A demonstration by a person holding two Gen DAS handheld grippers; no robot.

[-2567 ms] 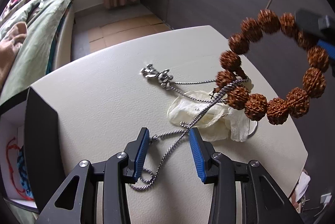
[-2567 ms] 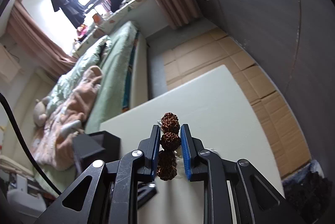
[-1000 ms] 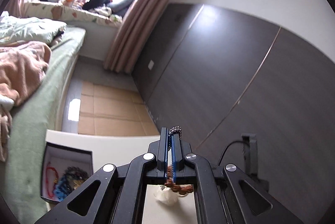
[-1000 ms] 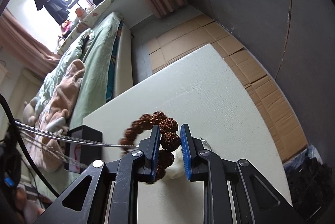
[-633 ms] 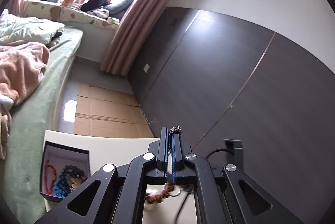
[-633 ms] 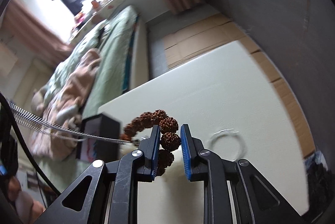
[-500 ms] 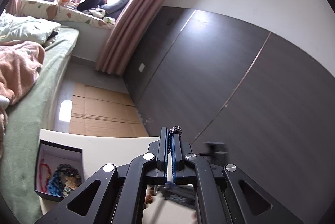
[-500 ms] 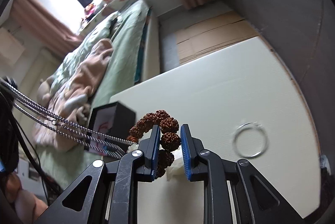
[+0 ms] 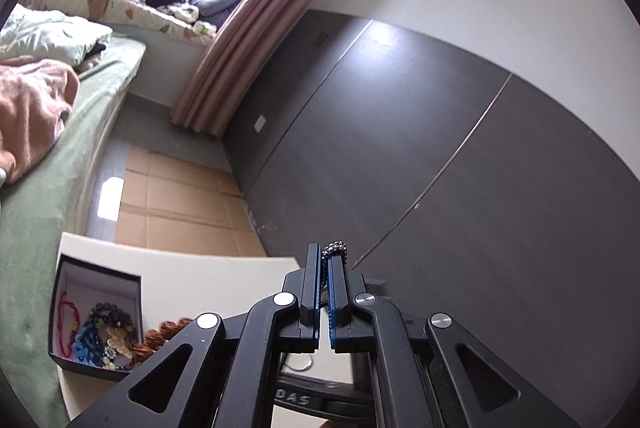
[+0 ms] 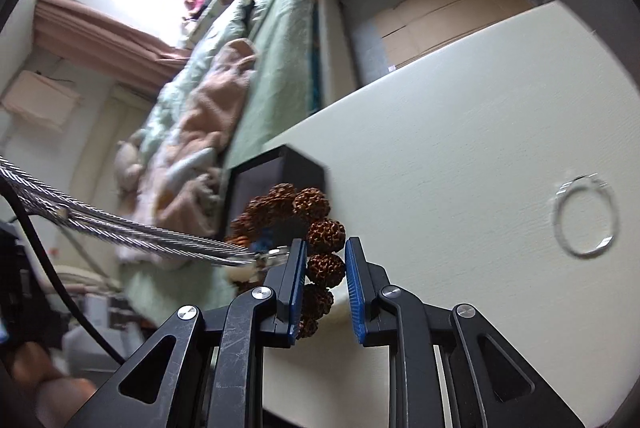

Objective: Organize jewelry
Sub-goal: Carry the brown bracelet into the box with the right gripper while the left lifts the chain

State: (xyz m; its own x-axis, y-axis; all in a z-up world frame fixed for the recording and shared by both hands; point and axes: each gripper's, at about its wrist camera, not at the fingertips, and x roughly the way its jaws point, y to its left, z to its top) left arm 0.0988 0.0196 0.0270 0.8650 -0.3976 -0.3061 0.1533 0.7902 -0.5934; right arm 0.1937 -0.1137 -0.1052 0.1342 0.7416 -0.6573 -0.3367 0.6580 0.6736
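My left gripper is shut on a silver chain necklace, held high above the white table. The chain stretches taut across the right wrist view. My right gripper is shut on a brown seed-bead bracelet and holds it just above the table, next to the open black jewelry box. In the left wrist view the box holds a red cord, blue beads and other pieces, and the bracelet shows at its right edge.
A silver ring bangle lies on the table to the right. A green bed with a pink blanket runs along the table's left side. Dark wall panels stand behind the table. Cardboard covers the floor.
My left gripper closed on the chain and lifted it high off the table. My right gripper carried the bracelet left toward the jewelry box; the bangle now lies uncovered.
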